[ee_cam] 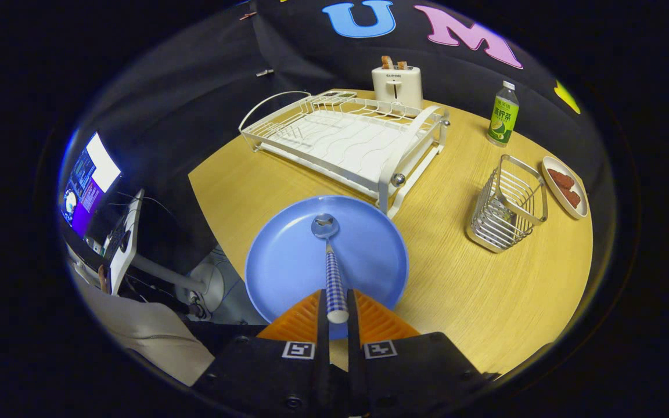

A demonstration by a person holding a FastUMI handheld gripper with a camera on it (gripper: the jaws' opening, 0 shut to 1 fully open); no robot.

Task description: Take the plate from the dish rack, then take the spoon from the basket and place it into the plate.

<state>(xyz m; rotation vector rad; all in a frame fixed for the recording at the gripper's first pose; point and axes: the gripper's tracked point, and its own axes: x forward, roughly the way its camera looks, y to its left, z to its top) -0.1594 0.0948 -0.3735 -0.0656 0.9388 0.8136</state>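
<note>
While my fingers press together on the checked handle of the spoon (331, 255), I list what lies ahead of my gripper (335, 305).

Item: spoon. Handle clamped between both my fingers; shaft running toward 12 o'clock; metal bowl over the middle of the plate (288, 261). Whether the bowl touches the plate I cannot tell.

Item: plate, blue, round. Flat on the table (485, 290), just ahead of my fingers, near the table's edge, its far rim close to the rack's near corner.

Item: rack (340, 139), white wire, beyond the plate at 12 o'clock. Nothing standing in its slots that I can see.

Item: basket (506, 203), wire, at 2 o'clock, well apart from the plate. Contents too small to tell.

Item: dish (552, 174), small, oval, just beyond the basket at 2 o'clock, holding reddish pieces.

Item: bottle (503, 113), green label, upright, at 1 o'clock, beyond the basket.

Item: toaster (396, 86), white, behind the rack at 12 o'clock, two slices standing in it.

Item: screen (87, 183), lit, off the table at 10 o'clock.
</note>
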